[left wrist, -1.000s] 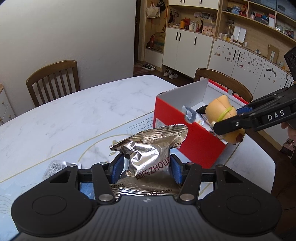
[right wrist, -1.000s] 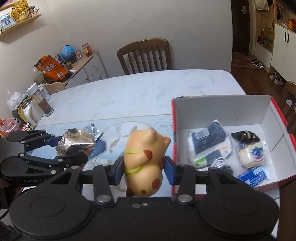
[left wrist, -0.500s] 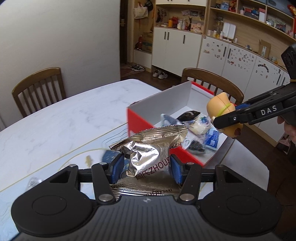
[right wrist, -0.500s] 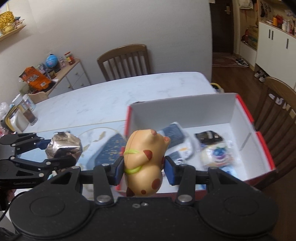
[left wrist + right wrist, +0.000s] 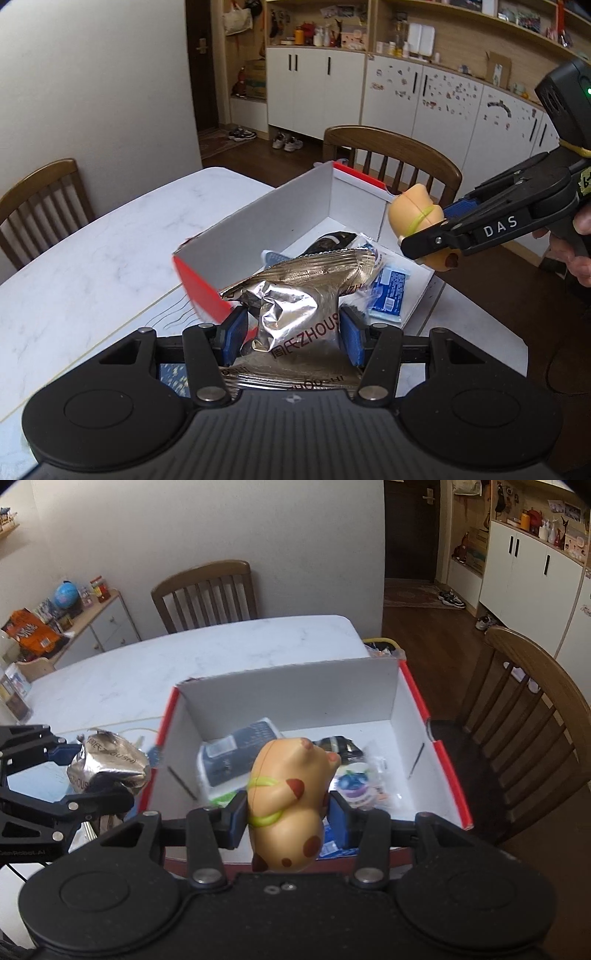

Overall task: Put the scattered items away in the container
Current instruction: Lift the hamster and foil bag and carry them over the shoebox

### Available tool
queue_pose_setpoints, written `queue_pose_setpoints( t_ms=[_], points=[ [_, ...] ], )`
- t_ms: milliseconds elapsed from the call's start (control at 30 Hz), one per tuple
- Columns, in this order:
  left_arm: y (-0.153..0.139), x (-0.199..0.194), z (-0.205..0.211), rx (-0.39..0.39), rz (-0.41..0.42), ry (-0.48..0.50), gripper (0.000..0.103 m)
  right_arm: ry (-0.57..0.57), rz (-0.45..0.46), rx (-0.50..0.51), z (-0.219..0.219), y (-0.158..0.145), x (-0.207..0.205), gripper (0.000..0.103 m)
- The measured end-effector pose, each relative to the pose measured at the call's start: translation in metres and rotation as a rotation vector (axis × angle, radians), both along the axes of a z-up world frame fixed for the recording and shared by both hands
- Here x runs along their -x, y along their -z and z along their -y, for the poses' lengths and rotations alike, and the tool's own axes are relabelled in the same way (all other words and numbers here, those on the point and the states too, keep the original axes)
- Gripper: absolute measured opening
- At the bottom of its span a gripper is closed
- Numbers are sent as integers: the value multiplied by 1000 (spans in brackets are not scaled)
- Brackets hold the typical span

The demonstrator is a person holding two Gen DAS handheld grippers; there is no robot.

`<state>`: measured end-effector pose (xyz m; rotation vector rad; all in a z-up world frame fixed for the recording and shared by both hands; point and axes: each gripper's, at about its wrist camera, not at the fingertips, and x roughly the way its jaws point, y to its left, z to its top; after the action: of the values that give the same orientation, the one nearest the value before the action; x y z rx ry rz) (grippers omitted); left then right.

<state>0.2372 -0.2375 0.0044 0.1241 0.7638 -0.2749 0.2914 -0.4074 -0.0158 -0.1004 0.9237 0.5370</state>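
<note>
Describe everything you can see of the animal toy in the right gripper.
The toy is a rounded, glossy tan figure, vinyl-looking, with brown spots, a lime-green band around its middle and small pinkish nubs on top. It stands roughly upright, clamped at the waist by the right gripper, above the near edge of the red box. Nothing else touches it.

Box (image 5: 391, 686) on desk (image 5: 229, 650), near desk's right edge. Chair (image 5: 532, 716) just beyond box's right side; second chair (image 5: 207, 590) behind desk's far edge. Inside box: several packets (image 5: 236, 760) on floor, toward near half. Left tongs (image 5: 290, 334) with foil bag (image 5: 299, 291) between pads, at box's left wall per right wrist view. Right tongs (image 5: 288, 812) with toy animal (image 5: 288, 805) between pads, over box's near side. Cabinets (image 5: 314, 92) across room behind box. Sideboard (image 5: 92, 627) left of desk.
</note>
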Motion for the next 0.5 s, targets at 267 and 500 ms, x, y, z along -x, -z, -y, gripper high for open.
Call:
queue_pose_setpoints(
  t_ms=[267, 500],
  points=[
    [12, -30, 16, -34, -33, 14, 53, -13, -15, 45, 4, 14, -17, 44],
    [22, -53, 30, -27, -77, 43, 53, -30, -15, 78, 5, 24, -33, 44]
  ],
)
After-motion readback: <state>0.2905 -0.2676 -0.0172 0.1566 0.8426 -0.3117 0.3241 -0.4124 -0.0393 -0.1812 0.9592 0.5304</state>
